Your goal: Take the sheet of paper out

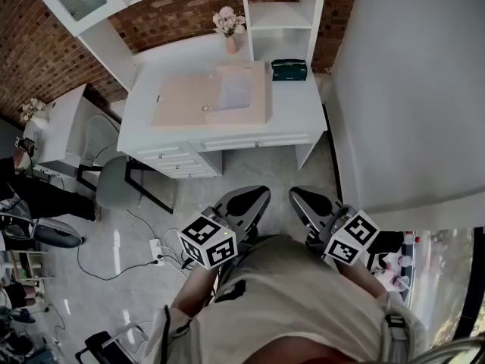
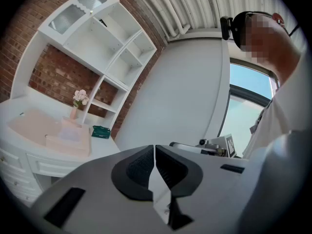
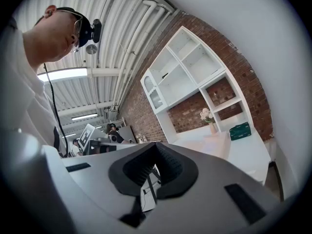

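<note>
An open pale pink folder [image 1: 182, 101] lies flat on the white desk [image 1: 295, 108], far ahead of me. A white sheet of paper [image 1: 234, 91] rests on its right half. Both grippers hang low in front of the person's body, well short of the desk and touching nothing. The left gripper [image 1: 263, 192] has its jaws shut and empty, as its own view confirms [image 2: 154, 150]. The right gripper [image 1: 295, 192] is beside it, its jaws likewise meeting at the tips with nothing between them [image 3: 156, 145]. The folder [image 2: 48, 130] shows small and distant in the left gripper view.
A dark green box [image 1: 289, 70] and a vase of flowers [image 1: 229, 30] stand at the desk's back. A grey chair [image 1: 114, 182] sits left of the drawers, with a power strip and cables [image 1: 158, 249] on the floor. A tall white wall [image 1: 413, 89] bounds the right.
</note>
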The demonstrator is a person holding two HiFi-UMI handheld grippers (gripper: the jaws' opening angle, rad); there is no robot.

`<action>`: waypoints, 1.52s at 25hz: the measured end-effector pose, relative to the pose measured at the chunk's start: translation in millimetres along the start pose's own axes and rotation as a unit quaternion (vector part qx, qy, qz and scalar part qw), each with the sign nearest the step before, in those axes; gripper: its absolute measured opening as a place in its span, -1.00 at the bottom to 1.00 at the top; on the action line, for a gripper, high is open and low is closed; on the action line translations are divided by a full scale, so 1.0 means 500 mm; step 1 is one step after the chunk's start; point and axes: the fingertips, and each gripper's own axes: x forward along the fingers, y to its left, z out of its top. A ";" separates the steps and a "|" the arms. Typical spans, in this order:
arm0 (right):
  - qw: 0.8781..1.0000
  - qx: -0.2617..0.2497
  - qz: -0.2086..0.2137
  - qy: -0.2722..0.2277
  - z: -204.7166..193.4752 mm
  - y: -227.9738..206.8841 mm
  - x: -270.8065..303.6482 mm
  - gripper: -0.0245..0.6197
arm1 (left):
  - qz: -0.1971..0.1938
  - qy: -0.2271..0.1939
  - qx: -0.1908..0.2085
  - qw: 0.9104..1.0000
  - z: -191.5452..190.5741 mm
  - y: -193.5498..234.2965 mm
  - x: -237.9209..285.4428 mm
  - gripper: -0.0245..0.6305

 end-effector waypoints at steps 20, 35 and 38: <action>0.999 -0.027 0.018 0.031 0.002 0.044 0.115 -0.87 | 0.047 -0.029 -0.016 0.998 0.031 0.099 -0.089 -0.85; 0.995 -0.031 0.043 0.089 -0.047 0.103 0.268 -0.87 | 0.069 -0.057 -0.053 0.995 0.042 0.235 -0.204 -0.85; 0.993 -0.036 0.046 0.100 -0.058 0.115 0.291 -0.87 | 0.074 -0.062 -0.058 0.994 0.041 0.258 -0.227 -0.85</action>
